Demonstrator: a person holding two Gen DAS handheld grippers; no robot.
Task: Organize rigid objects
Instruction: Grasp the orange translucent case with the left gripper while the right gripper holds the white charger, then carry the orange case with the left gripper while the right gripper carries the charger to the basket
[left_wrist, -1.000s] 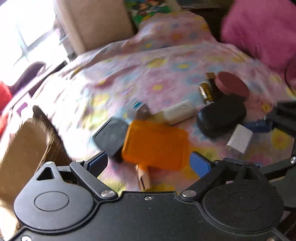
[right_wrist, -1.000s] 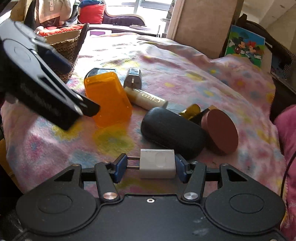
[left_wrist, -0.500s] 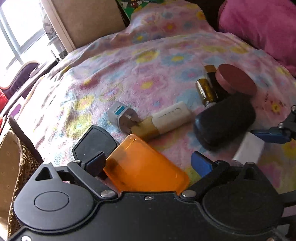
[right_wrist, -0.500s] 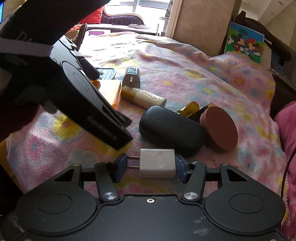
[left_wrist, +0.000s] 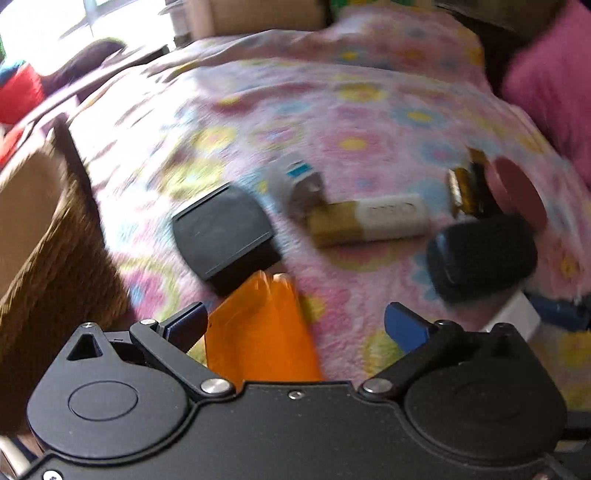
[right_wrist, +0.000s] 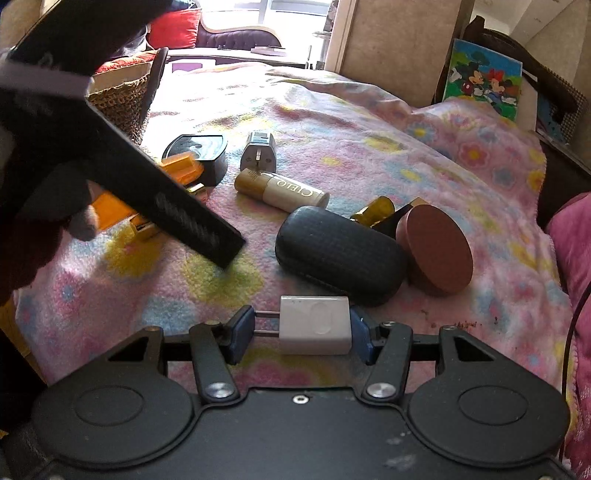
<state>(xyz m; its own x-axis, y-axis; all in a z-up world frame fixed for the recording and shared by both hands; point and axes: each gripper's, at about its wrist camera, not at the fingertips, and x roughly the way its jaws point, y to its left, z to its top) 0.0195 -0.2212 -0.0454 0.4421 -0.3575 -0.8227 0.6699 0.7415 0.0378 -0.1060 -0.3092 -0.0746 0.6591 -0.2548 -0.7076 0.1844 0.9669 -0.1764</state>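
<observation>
- Right gripper (right_wrist: 301, 334) is gripping the charger (right_wrist: 314, 325).
- Left gripper (left_wrist: 293, 325), jaws opening, is straddling the orange box (left_wrist: 258, 332).
- Everything else is still lying on the bed (right_wrist: 369, 122); basket (right_wrist: 122, 99) waiting.

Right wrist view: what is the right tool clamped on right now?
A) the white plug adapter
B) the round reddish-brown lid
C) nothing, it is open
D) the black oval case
A: the right tool has both blue pads closed on the white plug adapter, one pad against its metal prongs and the other against its body, while the black oval case lies free on the blanket behind it.
</observation>
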